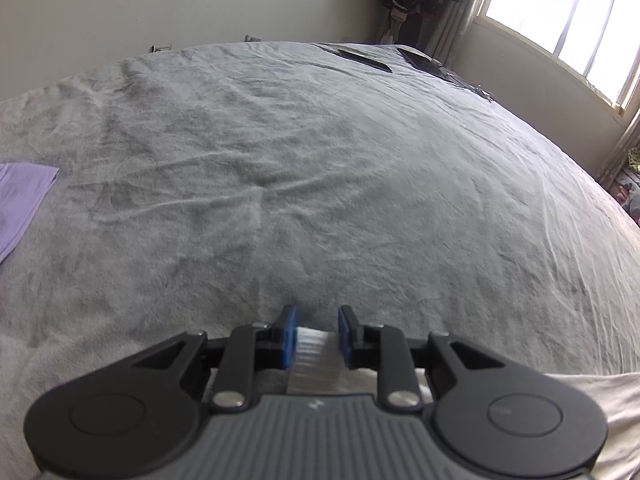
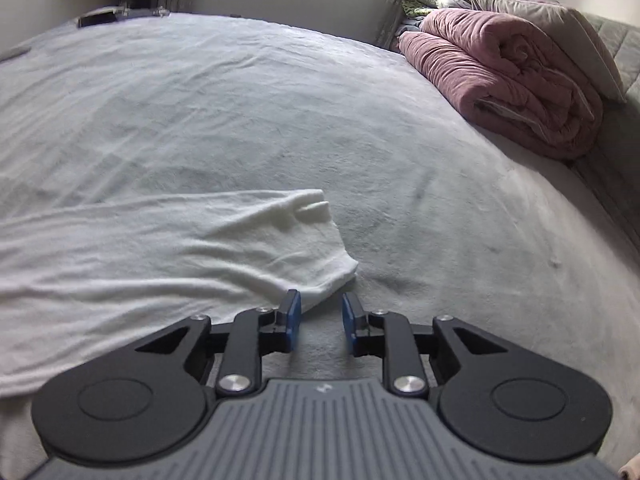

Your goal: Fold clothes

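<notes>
A white garment [image 2: 160, 248] lies spread on the grey bed cover [image 2: 440, 200], its sleeve end pointing right. In the right wrist view my right gripper [image 2: 320, 300] is open just short of that sleeve end, with only the bed cover showing between its blue pads [image 2: 294, 320]. In the left wrist view my left gripper [image 1: 317, 320] is shut on a ribbed edge of the white garment [image 1: 316, 356], which fills the gap between its pads. More of the white cloth [image 1: 600, 420] trails off at the lower right.
A purple cloth [image 1: 20, 200] lies at the bed's left edge. Flat dark items [image 1: 364, 58] sit at the far edge, under a window [image 1: 560, 20]. A rolled pink quilt [image 2: 500, 76] and a pillow [image 2: 540, 28] are stacked at the right.
</notes>
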Motion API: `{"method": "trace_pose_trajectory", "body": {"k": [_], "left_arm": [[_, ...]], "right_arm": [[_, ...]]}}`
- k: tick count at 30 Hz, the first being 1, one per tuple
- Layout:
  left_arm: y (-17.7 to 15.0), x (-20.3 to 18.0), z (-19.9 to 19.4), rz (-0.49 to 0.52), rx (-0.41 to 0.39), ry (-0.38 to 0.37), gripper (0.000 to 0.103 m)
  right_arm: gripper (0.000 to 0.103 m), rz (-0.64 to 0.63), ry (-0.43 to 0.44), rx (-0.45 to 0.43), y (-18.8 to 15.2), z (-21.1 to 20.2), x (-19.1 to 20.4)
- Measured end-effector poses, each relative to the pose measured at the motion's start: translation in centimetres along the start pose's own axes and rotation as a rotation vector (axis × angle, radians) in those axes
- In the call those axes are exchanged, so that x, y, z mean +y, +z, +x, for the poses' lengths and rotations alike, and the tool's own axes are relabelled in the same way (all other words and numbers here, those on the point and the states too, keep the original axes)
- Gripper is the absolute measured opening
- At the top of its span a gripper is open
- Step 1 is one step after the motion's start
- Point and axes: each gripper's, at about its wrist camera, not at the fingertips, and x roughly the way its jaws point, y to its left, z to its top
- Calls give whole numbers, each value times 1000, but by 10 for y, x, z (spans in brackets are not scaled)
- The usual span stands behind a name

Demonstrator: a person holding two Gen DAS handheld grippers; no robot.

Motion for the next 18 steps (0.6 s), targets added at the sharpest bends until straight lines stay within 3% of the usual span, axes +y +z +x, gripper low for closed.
{"method": "trace_pose_trajectory", "body": {"k": [2,6,8,9,12,15,18], "left_arm": [[-1,-1,0,2,1,-2,23],[-1,0,0,-7,4,-6,23],[-1,2,0,-13,5,-10,23],[-1,2,0,-15,6,-11,23],[1,4,0,-24,11,-19,23],[2,7,0,-38,17,-30,23],[5,10,0,-55,25,-41,23]], "right_arm": [[26,-44,141,-16,5,-15,34],[24,-199,419,42,16,-31,128],[31,-247,531,59,21,-37,171],[39,-263,573,74,25,-36,190],[48,-385,632,107,22,-35,248],[52,-468,591,74,13,-32,279],[1,-514,577,37,16,-35,290]]}}
